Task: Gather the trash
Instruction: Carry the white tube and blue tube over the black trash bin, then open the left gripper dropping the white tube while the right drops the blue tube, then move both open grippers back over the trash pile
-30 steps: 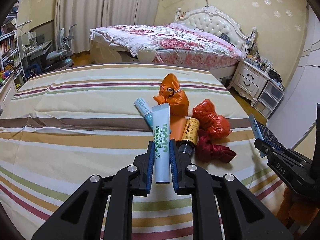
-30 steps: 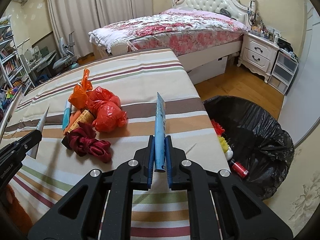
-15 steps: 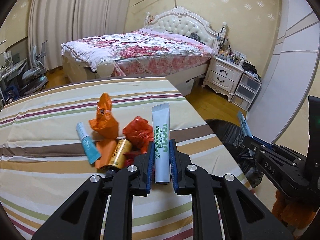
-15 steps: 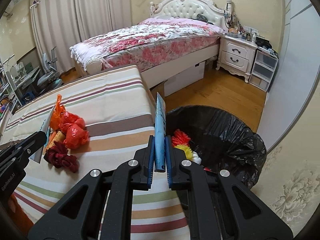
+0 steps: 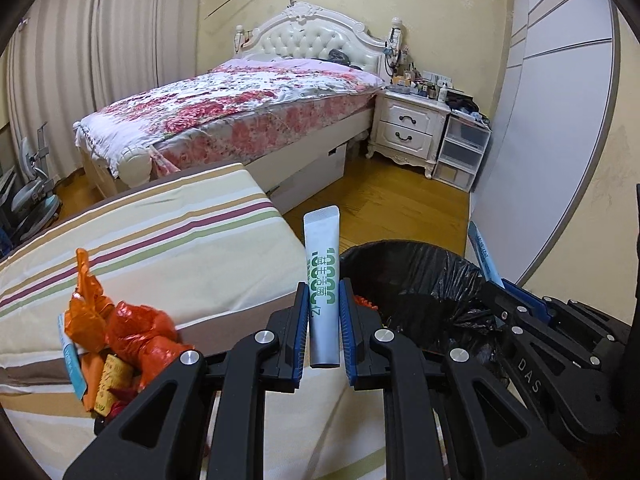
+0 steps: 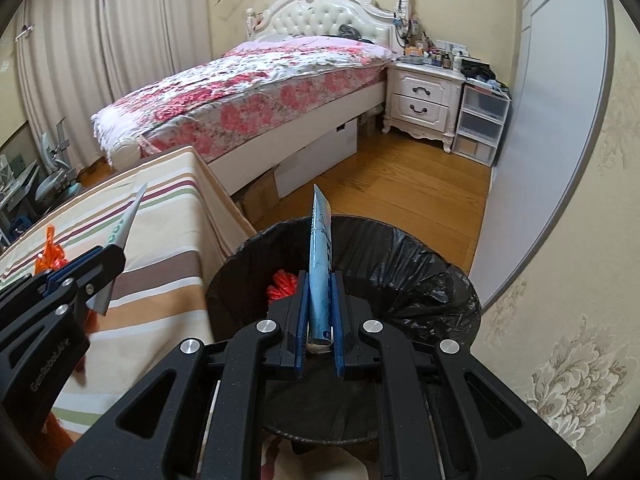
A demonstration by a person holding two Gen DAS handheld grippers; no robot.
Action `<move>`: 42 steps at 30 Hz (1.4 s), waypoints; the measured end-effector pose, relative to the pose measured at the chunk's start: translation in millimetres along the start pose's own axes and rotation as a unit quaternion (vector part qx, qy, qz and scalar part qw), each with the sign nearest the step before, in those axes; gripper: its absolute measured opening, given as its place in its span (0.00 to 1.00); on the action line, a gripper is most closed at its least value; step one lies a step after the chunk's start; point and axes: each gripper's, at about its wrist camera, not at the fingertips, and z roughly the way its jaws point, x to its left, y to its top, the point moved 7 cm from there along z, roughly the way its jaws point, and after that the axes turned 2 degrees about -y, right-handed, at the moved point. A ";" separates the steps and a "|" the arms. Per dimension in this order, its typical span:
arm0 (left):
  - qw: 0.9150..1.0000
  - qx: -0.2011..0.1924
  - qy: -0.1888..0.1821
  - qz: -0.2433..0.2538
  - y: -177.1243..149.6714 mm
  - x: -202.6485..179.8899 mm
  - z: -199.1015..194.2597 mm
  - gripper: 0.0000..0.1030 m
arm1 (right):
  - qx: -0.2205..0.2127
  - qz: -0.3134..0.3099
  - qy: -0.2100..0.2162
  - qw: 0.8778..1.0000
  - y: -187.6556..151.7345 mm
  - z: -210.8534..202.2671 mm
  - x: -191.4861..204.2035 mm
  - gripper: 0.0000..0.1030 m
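Now two tubes are pinched, one white tube in the left gripper, one blue tube in the right gripper.

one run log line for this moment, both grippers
left gripper: shut on white tube, beside bin | right gripper: shut on blue tube, over black-lined bin | bags left on striped cloth

Each fisheye view looks forward and downward along its own gripper's fingers, which fill the lower frame at close range. The left wrist view faces the striped table edge at lower left; the right wrist view sits directly over the black-lined bin. Both share the bin, the bed and the nightstand in the upper frame.
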 end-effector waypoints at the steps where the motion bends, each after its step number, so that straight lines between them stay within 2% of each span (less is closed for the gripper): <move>1: 1.000 0.001 -0.001 0.002 0.8 -2.2 3.8 0.16 | 0.001 0.004 -0.001 1.000 -0.3 2.4 -3.2 0.10; 10: 0.999 0.027 -0.012 0.022 2.0 -19.2 40.6 0.16 | 0.014 0.030 -0.015 0.999 -2.5 21.8 -19.6 0.10; 17: 0.998 0.045 -0.017 0.032 -1.4 -30.2 54.1 0.16 | 0.021 0.047 -0.019 0.998 -3.6 34.8 -23.3 0.12; 20: 0.998 0.051 -0.015 0.034 -2.2 -29.3 58.6 0.21 | 0.022 0.058 -0.022 0.998 -3.5 38.1 -28.1 0.14; 22: 0.998 0.054 -0.014 0.030 -3.3 -28.8 59.8 0.33 | 0.020 0.063 -0.025 0.997 -3.6 39.1 -31.1 0.22; 23: 0.998 0.054 -0.013 0.027 -3.0 -28.1 59.8 0.35 | 0.019 0.065 -0.028 0.997 -3.7 39.3 -33.2 0.26; 24: 0.998 0.052 -0.013 0.026 -2.7 -27.6 59.0 0.40 | 0.019 0.066 -0.028 0.997 -4.1 39.5 -34.5 0.26; 30: 0.999 0.044 -0.005 0.023 -1.1 -27.6 53.8 0.53 | 0.015 0.067 -0.035 0.997 -5.1 36.7 -38.1 0.27; 32: 0.999 0.040 0.001 0.020 0.3 -24.4 49.5 0.57 | 0.010 0.067 -0.038 0.997 -4.6 33.7 -38.7 0.36; 34: 0.999 0.036 0.008 0.014 1.9 -19.2 43.7 0.66 | 0.008 0.066 -0.038 0.997 -3.5 31.2 -37.0 0.38; 42: 0.999 0.015 0.041 -0.017 -1.3 17.3 4.3 0.70 | -0.002 0.047 -0.018 0.999 -2.6 14.6 -16.9 0.46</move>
